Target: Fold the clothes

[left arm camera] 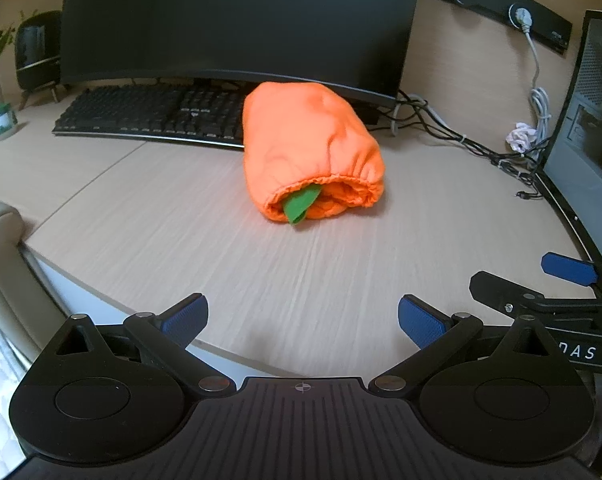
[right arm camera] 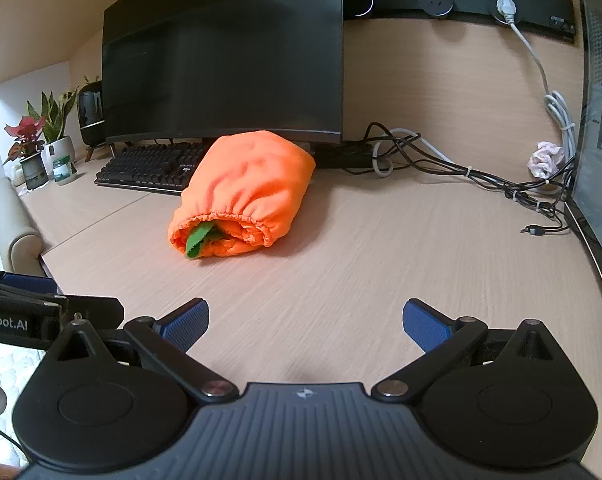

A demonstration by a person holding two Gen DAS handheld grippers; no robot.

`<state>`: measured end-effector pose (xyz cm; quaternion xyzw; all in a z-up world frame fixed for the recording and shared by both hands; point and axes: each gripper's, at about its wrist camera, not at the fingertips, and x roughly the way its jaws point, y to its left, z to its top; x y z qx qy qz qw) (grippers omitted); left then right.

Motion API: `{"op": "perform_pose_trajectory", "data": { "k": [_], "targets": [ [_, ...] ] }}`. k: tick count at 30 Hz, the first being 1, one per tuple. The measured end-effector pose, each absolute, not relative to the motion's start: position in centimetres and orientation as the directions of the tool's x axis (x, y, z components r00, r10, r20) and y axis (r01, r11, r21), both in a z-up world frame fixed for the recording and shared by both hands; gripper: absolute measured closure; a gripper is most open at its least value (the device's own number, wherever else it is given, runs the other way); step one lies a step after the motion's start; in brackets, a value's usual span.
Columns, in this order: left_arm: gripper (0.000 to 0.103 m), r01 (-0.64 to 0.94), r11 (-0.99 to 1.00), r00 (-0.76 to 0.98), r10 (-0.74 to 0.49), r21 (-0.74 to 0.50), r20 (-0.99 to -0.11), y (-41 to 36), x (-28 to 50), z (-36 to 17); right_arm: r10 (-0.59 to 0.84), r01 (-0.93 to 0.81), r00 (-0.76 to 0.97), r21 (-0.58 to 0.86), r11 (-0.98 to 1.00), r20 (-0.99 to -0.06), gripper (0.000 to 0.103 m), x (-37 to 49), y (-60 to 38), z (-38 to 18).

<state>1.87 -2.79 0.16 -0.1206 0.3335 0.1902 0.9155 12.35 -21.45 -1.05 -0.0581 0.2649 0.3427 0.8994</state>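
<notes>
An orange garment (left arm camera: 307, 148) lies rolled into a bundle on the wooden desk (left arm camera: 261, 272), with its elastic hem facing me and a green tag (left arm camera: 301, 202) sticking out. It also shows in the right wrist view (right arm camera: 245, 190), with the green tag (right arm camera: 199, 238) at its near end. My left gripper (left arm camera: 303, 320) is open and empty, near the desk's front edge, well short of the bundle. My right gripper (right arm camera: 305, 322) is open and empty, also short of the bundle; it shows at the right of the left wrist view (left arm camera: 569, 276).
A black keyboard (left arm camera: 153, 112) and a dark monitor (left arm camera: 237, 20) stand behind the bundle. Tangled cables (right arm camera: 481, 176) and a crumpled tissue (right arm camera: 545, 158) lie at the back right by a computer case (right arm camera: 597, 120). Potted plants (right arm camera: 41, 136) stand at the far left.
</notes>
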Motion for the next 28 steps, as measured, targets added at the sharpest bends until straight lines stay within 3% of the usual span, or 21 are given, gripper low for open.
{"op": "perform_pose_trajectory", "data": {
  "k": [16, 21, 28],
  "targets": [
    [0.0, -0.446, 0.888, 0.684, 0.258, -0.111, -0.682, -2.2, 3.3, -0.8, 0.566, -0.634, 0.621, 0.076, 0.769, -0.543, 0.0, 13.7, -21.5, -1.6],
    [0.0, -0.446, 0.891, 0.714, 0.298, -0.083, -0.633, -2.6, 3.7, -0.7, 0.546, -0.626, 0.621, 0.064, 0.777, -0.562, 0.0, 14.2, -21.4, -1.9],
    [0.0, -0.421, 0.903, 0.709, 0.269, -0.085, -0.652, -2.2, 4.4, -1.2, 0.529, -0.619, 0.613, 0.059, 0.783, -0.586, 0.0, 14.8, -21.0, -2.3]
  ]
}}
